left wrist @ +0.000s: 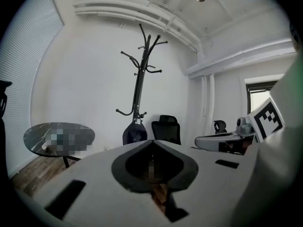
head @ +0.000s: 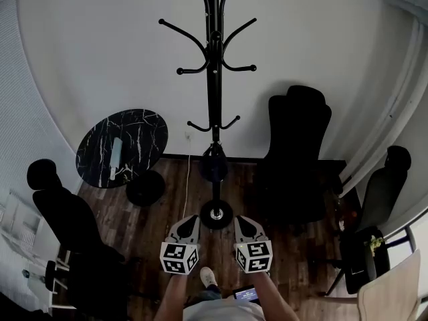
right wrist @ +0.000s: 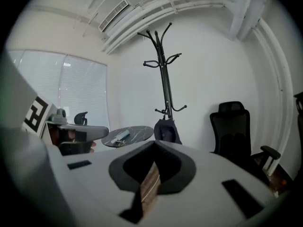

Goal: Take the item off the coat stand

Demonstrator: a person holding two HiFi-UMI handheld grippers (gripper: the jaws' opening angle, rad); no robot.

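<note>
A tall black coat stand point(head: 214, 85) rises from a round base point(head: 216, 214) by the white wall. A small dark bag point(head: 215, 163) hangs from one of its low hooks. The left gripper view shows the stand point(left wrist: 138, 79) and bag point(left wrist: 135, 133) straight ahead, some way off. So does the right gripper view, with the stand point(right wrist: 164, 70) and bag point(right wrist: 166, 130). My left gripper point(head: 190, 219) and right gripper point(head: 242, 220) are held side by side just short of the base. Both are shut with nothing in them. Neither touches the stand.
A round black marble table point(head: 142, 127) with a pale object point(head: 116, 158) on it stands left of the stand. Black office chairs sit at the right point(head: 297, 146), far right point(head: 384, 186) and left point(head: 67, 212). A white cable point(head: 187, 179) runs along the wood floor.
</note>
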